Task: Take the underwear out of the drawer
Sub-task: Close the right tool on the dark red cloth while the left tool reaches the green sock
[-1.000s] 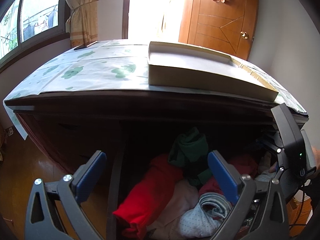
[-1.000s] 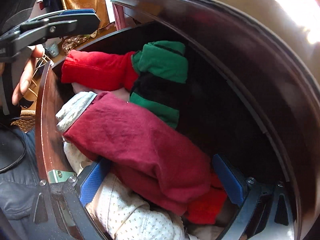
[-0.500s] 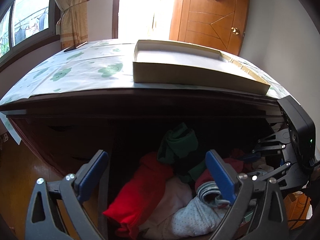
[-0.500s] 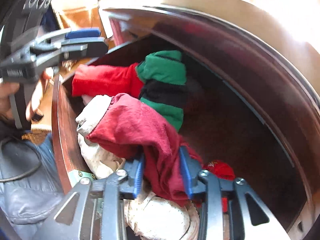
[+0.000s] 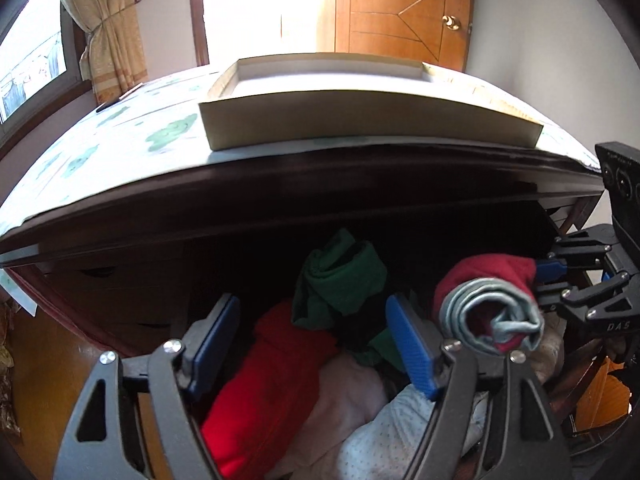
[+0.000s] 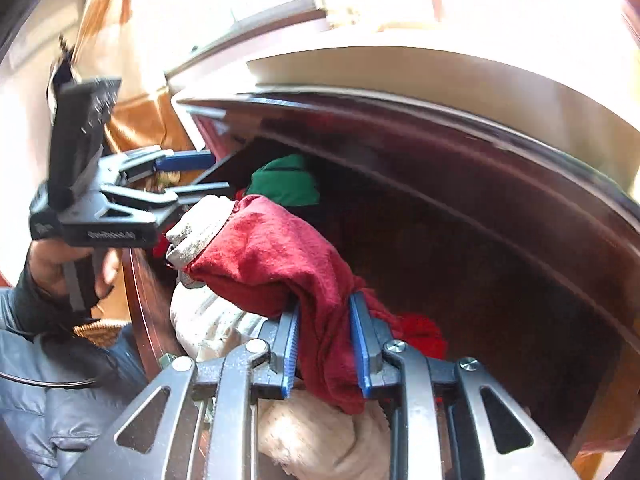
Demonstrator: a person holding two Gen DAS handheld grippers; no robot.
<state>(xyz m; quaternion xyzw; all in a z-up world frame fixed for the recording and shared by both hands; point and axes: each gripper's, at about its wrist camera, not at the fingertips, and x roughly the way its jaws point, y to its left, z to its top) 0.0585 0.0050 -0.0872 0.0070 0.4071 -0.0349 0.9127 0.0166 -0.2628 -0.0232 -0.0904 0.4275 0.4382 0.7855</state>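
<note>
Dark red cotton underwear with a grey waistband [image 5: 486,304] hangs rolled at the right edge of the left wrist view, lifted above the heap in the open dark wooden drawer [image 5: 280,248]. It sits just right of the left gripper [image 5: 316,344], whose blue-padded jaws stand wide and hold nothing, aimed at the clothes below. The right gripper [image 5: 576,288] reaches in from the far right and meets the garment's far side. Under the lifted piece I count four other garments: one bright red garment [image 5: 272,380], one green and black striped garment [image 5: 344,284], one pale pink garment [image 5: 344,396] and one white dotted garment [image 5: 384,436]. One shallow cardboard box lid [image 5: 360,120] lies on the cloth-covered surface [image 5: 120,148] above the drawer, near its front edge.

From the right wrist view, the right gripper [image 6: 324,344] is narrowed onto a fold of the dark red underwear [image 6: 276,252], the fabric pinched between both pads. The garment's long axis runs away from the gripper toward the upper left, waistband end farthest, pointing at the left gripper [image 6: 188,176]. The right gripper is the nearer and already has the hold, so I judge the coming move to be a pull back and up, clear of the drawer's front edge. A trailing lower fold touches the white dotted garment [image 6: 316,436] and could drag it.
</note>
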